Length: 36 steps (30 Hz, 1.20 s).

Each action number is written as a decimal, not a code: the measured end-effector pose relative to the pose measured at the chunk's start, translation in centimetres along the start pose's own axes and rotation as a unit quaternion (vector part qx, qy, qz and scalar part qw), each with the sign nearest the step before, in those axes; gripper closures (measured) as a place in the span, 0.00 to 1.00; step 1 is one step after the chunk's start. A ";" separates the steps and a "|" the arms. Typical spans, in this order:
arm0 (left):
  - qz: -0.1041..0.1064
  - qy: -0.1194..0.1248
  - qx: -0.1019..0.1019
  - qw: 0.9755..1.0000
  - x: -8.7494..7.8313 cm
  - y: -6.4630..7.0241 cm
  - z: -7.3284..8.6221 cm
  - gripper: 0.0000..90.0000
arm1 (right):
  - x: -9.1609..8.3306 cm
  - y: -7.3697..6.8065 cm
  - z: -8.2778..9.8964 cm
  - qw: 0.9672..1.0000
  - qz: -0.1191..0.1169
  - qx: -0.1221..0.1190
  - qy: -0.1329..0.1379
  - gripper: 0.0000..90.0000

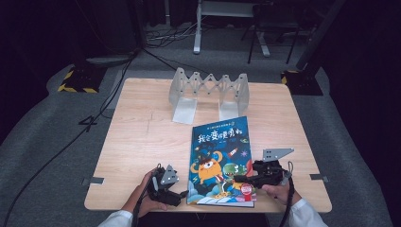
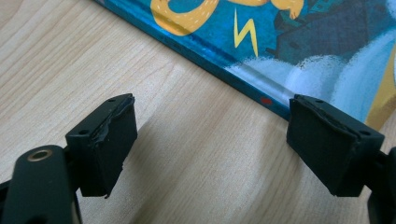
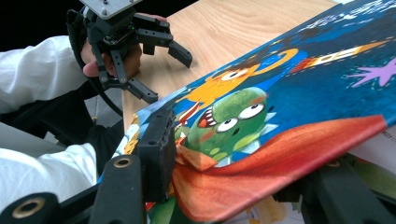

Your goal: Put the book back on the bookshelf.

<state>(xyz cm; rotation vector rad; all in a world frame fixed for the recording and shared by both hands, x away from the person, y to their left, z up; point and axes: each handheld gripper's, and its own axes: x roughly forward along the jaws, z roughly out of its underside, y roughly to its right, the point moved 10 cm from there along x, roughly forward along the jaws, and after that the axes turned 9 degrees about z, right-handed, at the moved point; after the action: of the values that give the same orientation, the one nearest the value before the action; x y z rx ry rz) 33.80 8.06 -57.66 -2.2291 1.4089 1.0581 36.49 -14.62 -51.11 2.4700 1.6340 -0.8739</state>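
A picture book (image 1: 220,156) with a blue cartoon-monster cover lies on the wooden table (image 1: 142,137), near its front edge. My right gripper (image 1: 239,180) reaches in from the book's right side. In the right gripper view, the right gripper (image 3: 243,177) is shut on the front cover (image 3: 280,116), one pad (image 3: 159,149) on top and the other jaw beneath. The cover is raised off a white page (image 3: 373,149). My left gripper (image 1: 179,189) rests just left of the book's lower left corner. Its jaws stand open over bare wood (image 2: 212,140), beside the book's edge (image 2: 224,65). The left gripper (image 3: 169,78) is open with nothing between its jaws.
A grey folding accordion-style book rack (image 1: 208,90) stands at the back middle of the table. Bare wood lies left of the book and between book and rack. Cables (image 1: 94,118) run over the grey floor at the left. Metal brackets sit on both table sides.
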 end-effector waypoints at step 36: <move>0.149 0.062 -0.090 0.983 3.6 -1.2 -6.4 0.00 | -0.8 -0.5 -2.2 0.991 0.071 -0.103 0.049 0.57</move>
<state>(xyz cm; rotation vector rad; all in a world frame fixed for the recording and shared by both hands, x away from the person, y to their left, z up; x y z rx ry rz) 38.45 2.48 -56.03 -2.2907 1.8107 1.1999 36.77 -14.33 -48.76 2.4817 1.4682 -0.5452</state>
